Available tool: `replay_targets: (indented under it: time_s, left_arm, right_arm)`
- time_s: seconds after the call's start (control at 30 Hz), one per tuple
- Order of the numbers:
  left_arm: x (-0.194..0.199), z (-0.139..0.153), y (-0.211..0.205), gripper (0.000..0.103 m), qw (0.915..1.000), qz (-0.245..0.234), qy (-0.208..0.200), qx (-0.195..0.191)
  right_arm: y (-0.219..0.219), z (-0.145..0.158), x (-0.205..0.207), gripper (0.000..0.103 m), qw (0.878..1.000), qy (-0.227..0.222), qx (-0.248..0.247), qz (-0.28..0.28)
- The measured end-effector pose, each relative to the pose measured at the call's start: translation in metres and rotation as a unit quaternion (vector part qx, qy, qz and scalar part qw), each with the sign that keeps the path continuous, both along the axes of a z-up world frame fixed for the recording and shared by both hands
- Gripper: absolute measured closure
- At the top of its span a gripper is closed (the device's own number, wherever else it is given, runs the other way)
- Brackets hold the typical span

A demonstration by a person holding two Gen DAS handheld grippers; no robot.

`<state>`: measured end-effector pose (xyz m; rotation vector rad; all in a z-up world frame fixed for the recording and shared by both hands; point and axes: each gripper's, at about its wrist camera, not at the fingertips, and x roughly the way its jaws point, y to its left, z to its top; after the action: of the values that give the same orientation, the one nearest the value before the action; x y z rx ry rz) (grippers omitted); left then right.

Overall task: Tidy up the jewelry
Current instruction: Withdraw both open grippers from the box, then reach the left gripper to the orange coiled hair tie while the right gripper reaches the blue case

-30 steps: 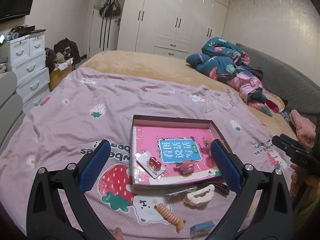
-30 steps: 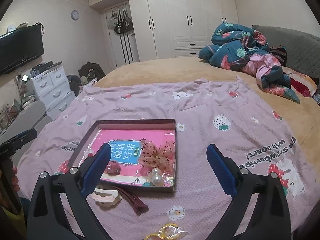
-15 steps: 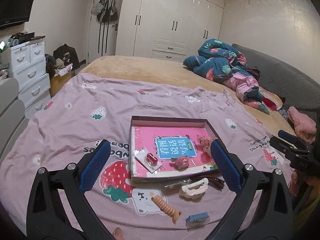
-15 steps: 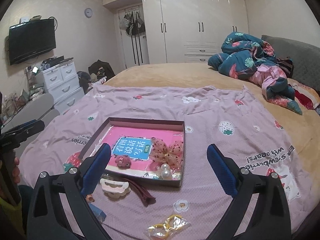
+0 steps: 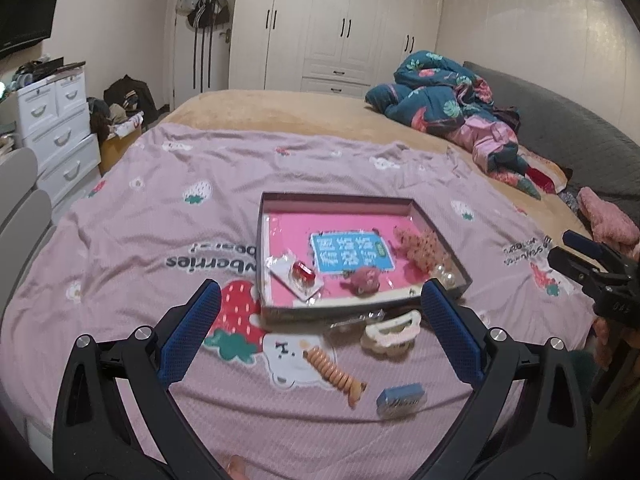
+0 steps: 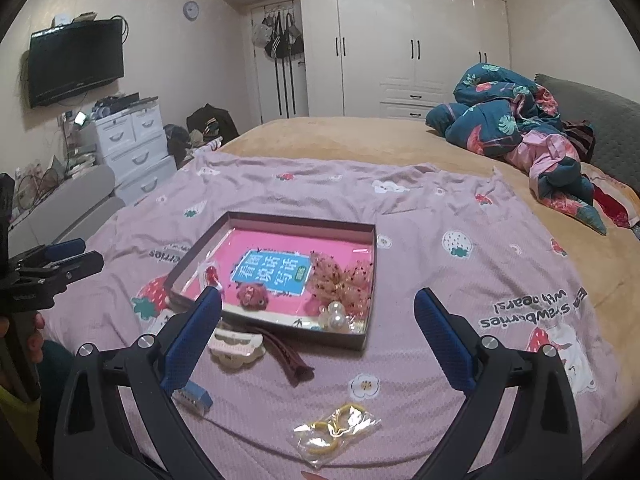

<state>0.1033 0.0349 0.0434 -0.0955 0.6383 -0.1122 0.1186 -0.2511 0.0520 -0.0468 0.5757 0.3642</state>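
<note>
Both the left gripper (image 5: pixel 320 336) and right gripper (image 6: pixel 318 334) hang spread and empty above the bed (image 6: pixel 500 280). Loose pieces lie at the box's (image 6: pixel 362 342) six o'clock: claw clip (image 5: pixel 390 332), coil hair tie (image 5: pixel 334 372). Soft bedding may let small items sink and slip a pinch.

White wardrobes (image 6: pixel 420 40), wall television (image 6: pixel 76 60), perhaps lamplit.

You get warm, dim indoor light, ceiling-lamp glare on the wardrobe doors (image 6: pixel 420 32), slight softness throughout, and fisheye bending with black corners.
</note>
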Motion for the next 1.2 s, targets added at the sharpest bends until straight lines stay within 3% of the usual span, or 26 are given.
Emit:
replay_targets:
  time_s: [0.8,0.93,1.07,1.2]
  left_arm:
    - [-0.007,-0.061,0.022,0.01,0.9956,0.022,0.091,0.0]
    - [0.001,-0.073,0.024,0.024,0.9933,0.012,0.113,-0.021]
    - [0.01,-0.09,0.026,0.05,0.9874,-0.005,0.145,-0.063]
    - [0.019,-0.104,0.029,0.062,0.9788,-0.015,0.172,-0.11]
  right_arm:
    - [0.05,-0.061,-0.029,0.007,0.992,0.078,-0.037,0.089]
    - [0.064,-0.073,-0.033,0.007,0.99,0.092,-0.039,0.104]
    - [0.08,-0.088,-0.034,0.007,0.984,0.11,-0.041,0.13]
    - [0.096,-0.104,-0.032,0.015,0.981,0.129,-0.039,0.142]
